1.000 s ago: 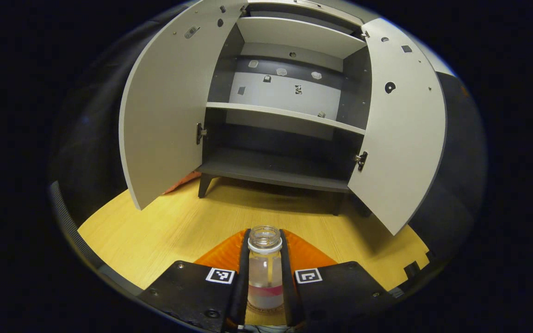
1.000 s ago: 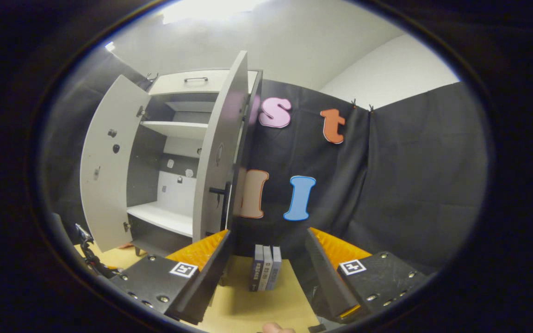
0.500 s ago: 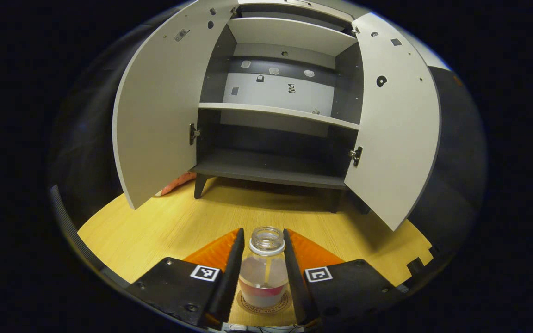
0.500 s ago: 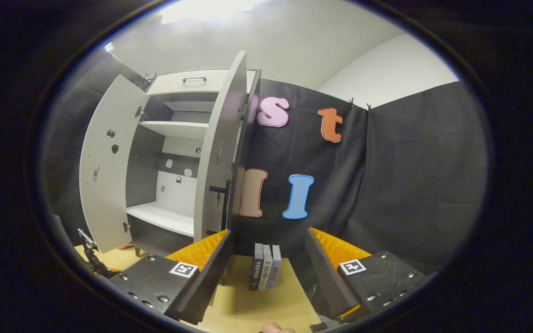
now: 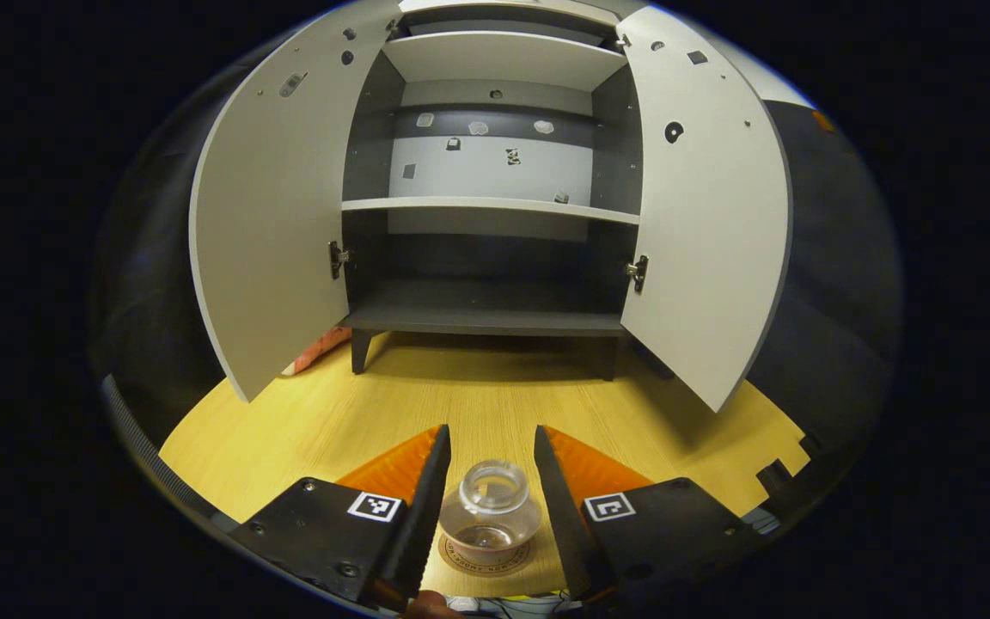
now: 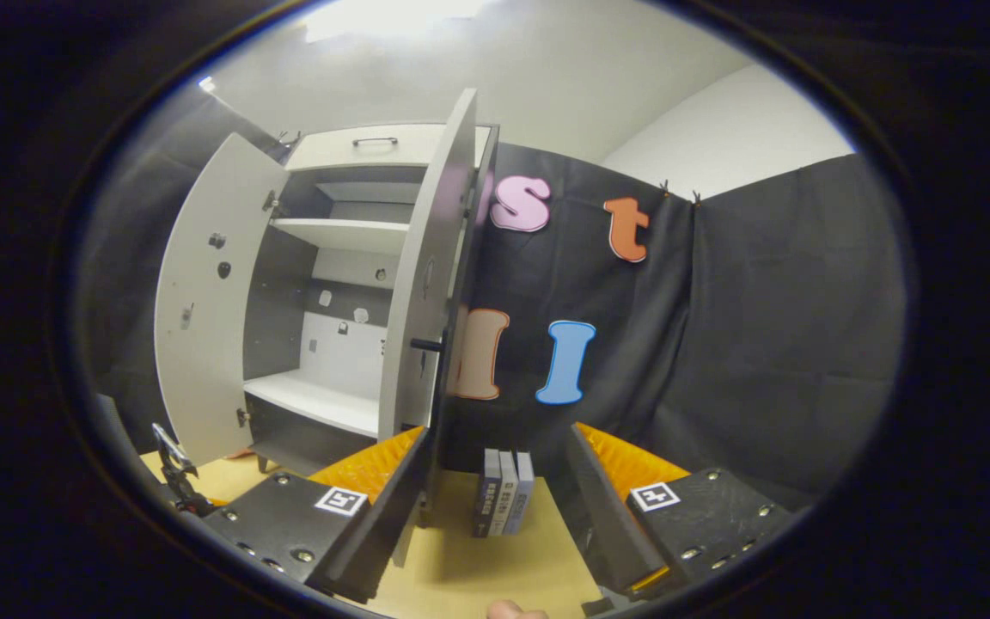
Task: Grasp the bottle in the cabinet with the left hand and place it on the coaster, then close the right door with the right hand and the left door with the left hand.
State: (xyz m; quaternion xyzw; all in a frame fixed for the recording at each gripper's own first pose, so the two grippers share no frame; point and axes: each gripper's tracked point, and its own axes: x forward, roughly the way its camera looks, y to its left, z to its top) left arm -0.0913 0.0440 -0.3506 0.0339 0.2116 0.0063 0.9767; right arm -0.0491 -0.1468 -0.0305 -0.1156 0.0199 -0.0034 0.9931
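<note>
A clear glass bottle [image 5: 491, 513] without a cap stands upright on a round coaster [image 5: 485, 557] on the wooden table. My left gripper [image 5: 491, 503] is open, its fingers on either side of the bottle with a gap to each. Beyond it the grey cabinet [image 5: 486, 206] has both doors swung wide, the left door [image 5: 276, 215] and the right door [image 5: 710, 223]. In the right gripper view my right gripper [image 6: 499, 494] is open and holds nothing; the right door [image 6: 422, 309] stands edge-on just ahead of its left finger, a dark handle [image 6: 428, 345] on the door's outer face.
The cabinet's shelves [image 5: 491, 206] carry nothing. Three grey books [image 6: 505, 492] stand upright on the table ahead of the right gripper. A dark stand [image 6: 173, 473] sits at the table's left edge in the right gripper view. The table edge [image 5: 783, 468] is notched at right.
My left gripper has opened off the bottle, risen and drawn back, leaving the bottle standing on the coaster. My right gripper has shifted slightly toward the right door.
</note>
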